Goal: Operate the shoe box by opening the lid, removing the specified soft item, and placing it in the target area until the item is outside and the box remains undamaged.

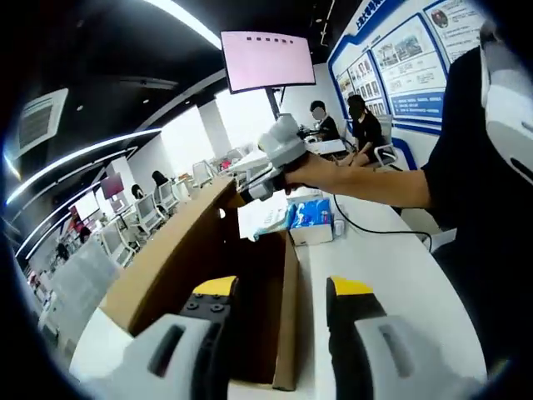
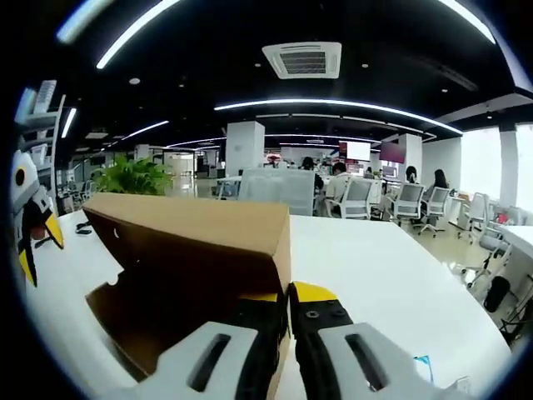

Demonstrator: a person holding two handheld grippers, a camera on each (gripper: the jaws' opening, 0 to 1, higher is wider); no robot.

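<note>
A brown cardboard shoe box (image 1: 275,333) lies on a white table (image 1: 375,275), its lid (image 1: 179,258) swung up on the left. My right gripper (image 2: 287,296) is shut on the lid's (image 2: 200,229) front edge. It also enters the left gripper view, where a hand holds the right gripper (image 1: 250,190) at the lid's far corner. My left gripper (image 1: 283,292) is open, its yellow-tipped jaws either side of the box's near wall. In the right gripper view, the left gripper (image 2: 37,247) sits at the far left. The box interior (image 2: 166,325) is dark; no soft item is discernible.
Blue and white tissue packs (image 1: 310,218) lie on the table just past the box, with a black cable (image 1: 375,229) beside them. The person's dark sleeve (image 1: 466,167) fills the right. Office chairs (image 2: 412,204), a plant (image 2: 133,177) and seated people (image 1: 362,125) are farther off.
</note>
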